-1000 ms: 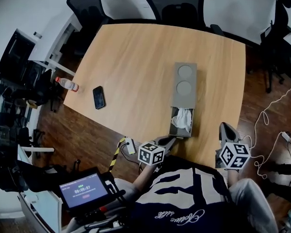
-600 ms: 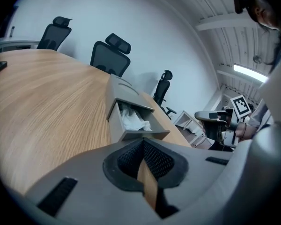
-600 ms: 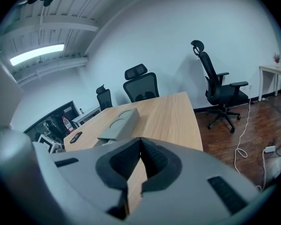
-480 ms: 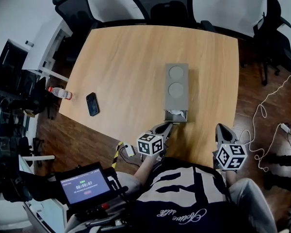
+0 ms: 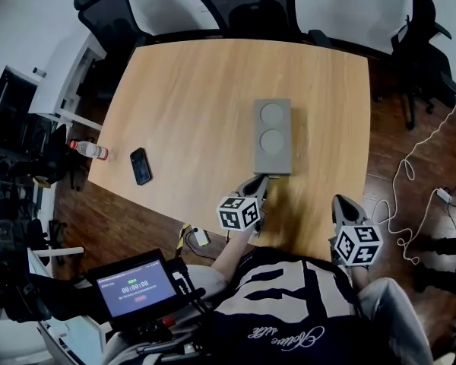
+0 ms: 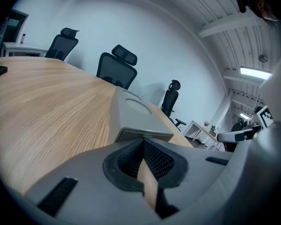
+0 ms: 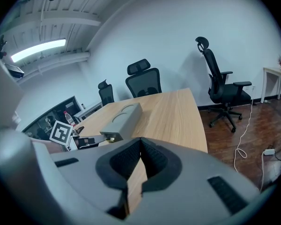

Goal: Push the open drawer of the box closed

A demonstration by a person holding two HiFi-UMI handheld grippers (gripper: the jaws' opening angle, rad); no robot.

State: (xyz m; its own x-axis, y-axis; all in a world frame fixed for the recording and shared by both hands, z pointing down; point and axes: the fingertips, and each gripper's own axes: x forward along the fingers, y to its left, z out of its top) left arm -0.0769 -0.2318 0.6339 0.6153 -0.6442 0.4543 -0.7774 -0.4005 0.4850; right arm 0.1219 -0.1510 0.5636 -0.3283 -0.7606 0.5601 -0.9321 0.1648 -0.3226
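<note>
Head view: a grey box point(image 5: 272, 137) with two round recesses in its top is seen lying lengthwise on a wooden table point(image 5: 190, 90), one short end turned toward the person.
Drawer point(image 5: 272, 172): shown pushed in at the box's near end, with its front flush with the casing.
Left gripper point(image 5: 256, 181): held at the drawer front with its jaws pressed together and nothing caught between them. The tips appear to rest against the panel, though contact cannot be confirmed from above.
Left gripper view: the closed pads point(image 6: 155, 159) are framed just under the drawer front point(image 6: 145, 135), and the box top runs away behind it toward the chairs.
Right gripper point(image 5: 340, 201): held over the table's near edge, well apart from the box and to its right, with its jaws likewise brought together and empty.
Right gripper view: the box point(image 7: 124, 118) is seen to the left, with the left gripper's marker cube point(image 7: 61, 132) beside its near end.
Also pictured: a dark phone point(image 5: 140, 166) lies flat on the table's left part, and a clear bottle point(image 5: 89, 150) with a red cap is at the left edge. Black office chairs point(image 5: 247, 10) are ranged along the far side. A small lit screen point(image 5: 137, 286) is seen at lower left, and a white cable point(image 5: 410, 177) trails over the floor at right.
</note>
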